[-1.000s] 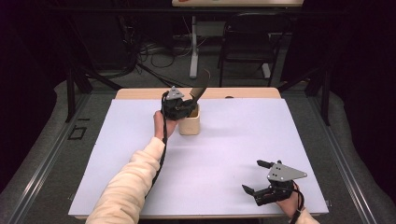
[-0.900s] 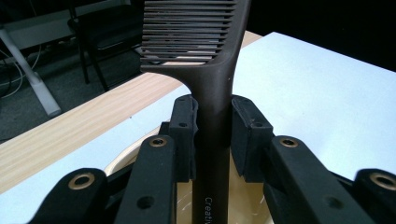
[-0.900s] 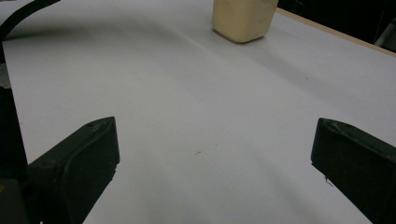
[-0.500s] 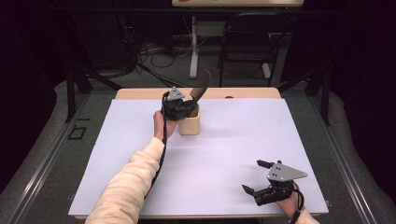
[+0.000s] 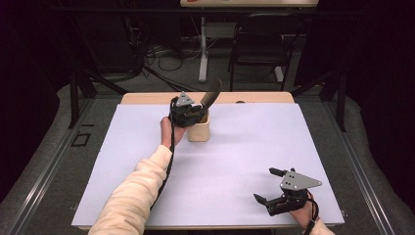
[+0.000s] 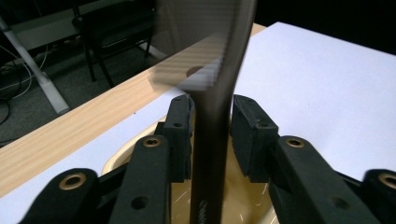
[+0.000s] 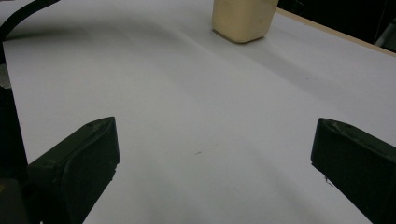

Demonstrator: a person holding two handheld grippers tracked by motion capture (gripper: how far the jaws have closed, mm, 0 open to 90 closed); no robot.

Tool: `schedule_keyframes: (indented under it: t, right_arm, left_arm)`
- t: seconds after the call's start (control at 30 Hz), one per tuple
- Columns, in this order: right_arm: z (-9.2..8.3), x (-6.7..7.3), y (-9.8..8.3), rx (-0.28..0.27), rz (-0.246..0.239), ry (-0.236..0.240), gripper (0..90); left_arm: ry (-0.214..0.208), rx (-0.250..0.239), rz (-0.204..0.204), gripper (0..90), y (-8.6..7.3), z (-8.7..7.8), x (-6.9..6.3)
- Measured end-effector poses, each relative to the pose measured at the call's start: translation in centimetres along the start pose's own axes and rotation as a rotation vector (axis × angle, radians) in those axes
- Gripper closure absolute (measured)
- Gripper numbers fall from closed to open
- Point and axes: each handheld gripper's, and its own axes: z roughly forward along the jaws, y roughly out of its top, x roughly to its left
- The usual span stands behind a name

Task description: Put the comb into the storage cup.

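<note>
Gripping a dark tool [image 6: 212, 140] over the cup [image 5: 199, 131] near the table's far edge, the left gripper [image 5: 188, 113] is clamped; the right gripper [image 5: 274, 188] rests open by the near right corner.

Bright white table sheet [image 5: 244, 147] under overhead light, dark room around it.

In the high view the surroundings fall to near black and the picture is soft and grainy. The beige cup [image 5: 199, 129] and the right gripper [image 5: 270, 186] throw only faint, diffuse shadows. In the left gripper view the dark handle [image 6: 212, 116] is smeared and out of focus, with striped banding across its upper part; the background is soft. In the right gripper view long soft shadow bands cross the sheet, and the near jaws are slightly blurred.
</note>
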Motion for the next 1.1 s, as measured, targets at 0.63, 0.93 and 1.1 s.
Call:
schedule_keyframes:
  t: [0.63,0.93,1.1]
  right_arm:
    - [0.0,0.0,0.0,0.002,0.001,0.0,0.6]
    - [0.1,0.0,0.0,0.004,0.0,0.0,0.6]
    - [0.0,0.1,0.0,0.004,0.0,0.001,0.6]
  left_arm:
    - [0.007,0.03,0.023,19.4,0.7,-2.5,-0.8]
    - [0.007,0.064,0.017,9.4,0.6,-3.0,-0.7]
    - [0.004,0.081,0.01,4.0,0.6,-3.4,-0.7]
